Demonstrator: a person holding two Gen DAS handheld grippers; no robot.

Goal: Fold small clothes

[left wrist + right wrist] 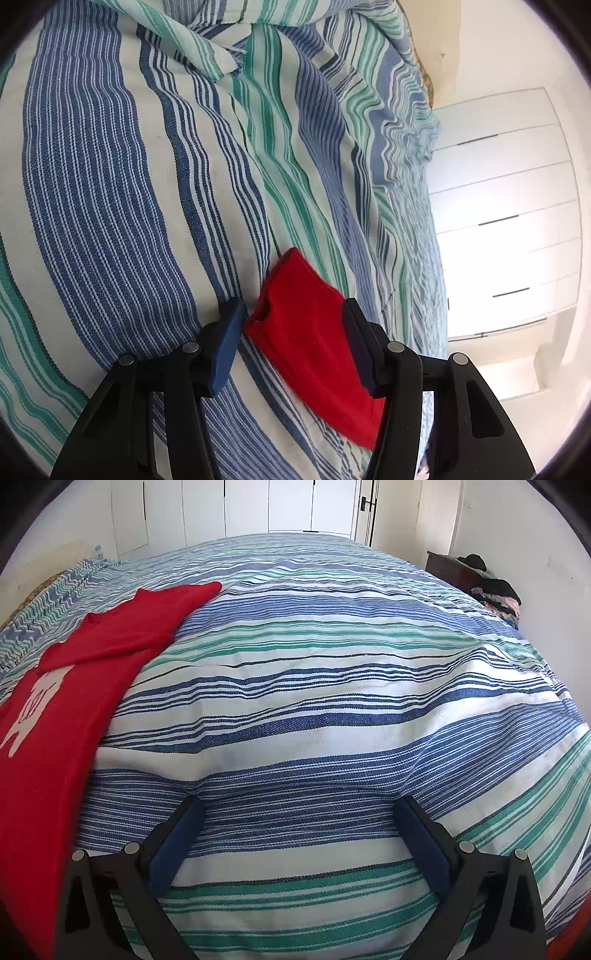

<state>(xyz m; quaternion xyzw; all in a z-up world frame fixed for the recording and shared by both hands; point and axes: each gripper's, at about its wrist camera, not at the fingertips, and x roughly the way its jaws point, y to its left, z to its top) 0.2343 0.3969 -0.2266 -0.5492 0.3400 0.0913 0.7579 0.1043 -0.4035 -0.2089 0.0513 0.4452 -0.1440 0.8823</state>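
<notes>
A: In your left wrist view, your left gripper [293, 314] stood released, its blue pads either side of a red sleeve [314, 347] without pinching it. Striped bedspread [110, 184] lay underneath; white drawers [509, 221] stood beyond the bed's edge.

B: And your right wrist view showed more: the whole red shirt [74, 672] with its white print lay at the left, well apart from your right gripper [299, 812], spread wide over bare bedspread [332, 701]. A clothes pile [495, 594] sat on a dark dresser against the far wall.
</notes>
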